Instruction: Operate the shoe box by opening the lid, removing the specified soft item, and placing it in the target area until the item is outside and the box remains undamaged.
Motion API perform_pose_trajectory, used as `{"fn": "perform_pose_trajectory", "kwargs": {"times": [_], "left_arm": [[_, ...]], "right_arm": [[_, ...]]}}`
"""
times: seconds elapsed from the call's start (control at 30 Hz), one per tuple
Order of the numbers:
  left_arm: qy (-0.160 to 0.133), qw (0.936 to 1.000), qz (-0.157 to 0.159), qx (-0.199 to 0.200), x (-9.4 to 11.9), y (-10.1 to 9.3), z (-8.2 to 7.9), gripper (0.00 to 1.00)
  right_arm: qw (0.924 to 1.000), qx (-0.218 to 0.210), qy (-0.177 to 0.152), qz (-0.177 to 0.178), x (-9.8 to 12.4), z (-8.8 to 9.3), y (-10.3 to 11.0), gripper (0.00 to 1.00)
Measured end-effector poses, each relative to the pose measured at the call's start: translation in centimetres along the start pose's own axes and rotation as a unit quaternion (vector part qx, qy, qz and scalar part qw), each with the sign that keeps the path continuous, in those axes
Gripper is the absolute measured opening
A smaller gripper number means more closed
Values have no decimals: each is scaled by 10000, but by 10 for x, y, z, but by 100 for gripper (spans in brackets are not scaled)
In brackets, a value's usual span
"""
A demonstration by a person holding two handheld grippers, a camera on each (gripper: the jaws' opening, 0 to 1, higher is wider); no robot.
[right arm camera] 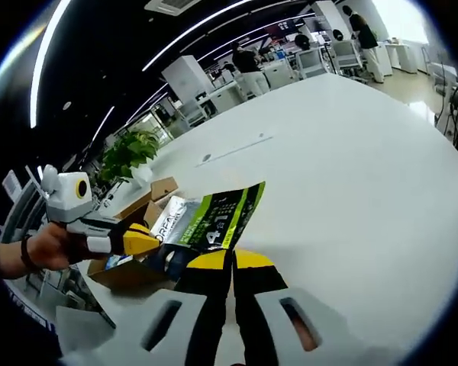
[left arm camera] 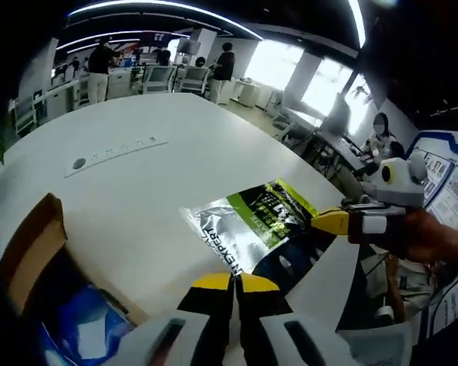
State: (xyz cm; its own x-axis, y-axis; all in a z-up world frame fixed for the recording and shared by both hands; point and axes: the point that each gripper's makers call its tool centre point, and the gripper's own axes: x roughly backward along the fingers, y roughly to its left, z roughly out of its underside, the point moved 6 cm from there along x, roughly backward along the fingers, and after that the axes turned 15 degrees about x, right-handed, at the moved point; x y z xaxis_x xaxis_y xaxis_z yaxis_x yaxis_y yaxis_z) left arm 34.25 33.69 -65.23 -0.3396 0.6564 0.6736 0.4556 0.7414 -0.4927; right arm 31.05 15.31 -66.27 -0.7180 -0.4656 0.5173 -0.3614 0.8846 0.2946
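I'm carrying the pouch point(left arm camera: 256, 221) clear of the open shoe box point(left arm camera: 30, 252) — both grippers point(left arm camera: 235, 284) point(right arm camera: 230, 261) clamped on its edges. Next — lowering it flat onto the table point(left arm camera: 137, 114).

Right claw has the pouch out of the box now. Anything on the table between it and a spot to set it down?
Nothing visible. The right claw is shut on the foil pouch, held over the white table. The shoe box sits off to one side, and the table surface beneath and beyond the pouch looks bare.
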Motion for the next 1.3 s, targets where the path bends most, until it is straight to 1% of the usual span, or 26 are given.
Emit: {"fn": "perform_pose_trajectory", "kwargs": {"times": [0.23,0.37,0.43,0.63,0.67,0.77,0.87,1.03,1.17,1.3], "left_arm": [[152,9998,-88,-65,-19,8,-7,1],[256,9995,-186,-97,-27,11,-7,1],[286,9993,-231,-93,-36,17,-10,1],[435,9984,-316,-169,-49,20,-12,1],[461,9982,-338,-192,-50,19,-11,1],[615,9961,-467,-427,-57,20,-8,2],[700,9950,-538,-456,-62,21,-4,2],[831,9941,-587,-375,-68,25,1,2],[945,9920,-698,-468,-69,25,3,2],[1129,9884,-832,-587,-72,26,7,2]], "right_arm": [[9999,11,170,-19,-13,3,-16,0],[9997,-6,216,-61,-19,2,-22,0],[9996,11,263,-59,-23,2,-25,0],[9992,-4,402,-72,-32,4,-36,0],[9991,-2,428,-81,-33,5,-37,0],[9984,35,556,-104,-39,10,-41,0],[9978,60,647,-97,-43,14,-43,0],[9969,57,781,-124,-50,19,-47,0],[9957,77,908,-147,-56,25,-48,0],[9947,74,1014,-153,-61,30,-49,0]]}}
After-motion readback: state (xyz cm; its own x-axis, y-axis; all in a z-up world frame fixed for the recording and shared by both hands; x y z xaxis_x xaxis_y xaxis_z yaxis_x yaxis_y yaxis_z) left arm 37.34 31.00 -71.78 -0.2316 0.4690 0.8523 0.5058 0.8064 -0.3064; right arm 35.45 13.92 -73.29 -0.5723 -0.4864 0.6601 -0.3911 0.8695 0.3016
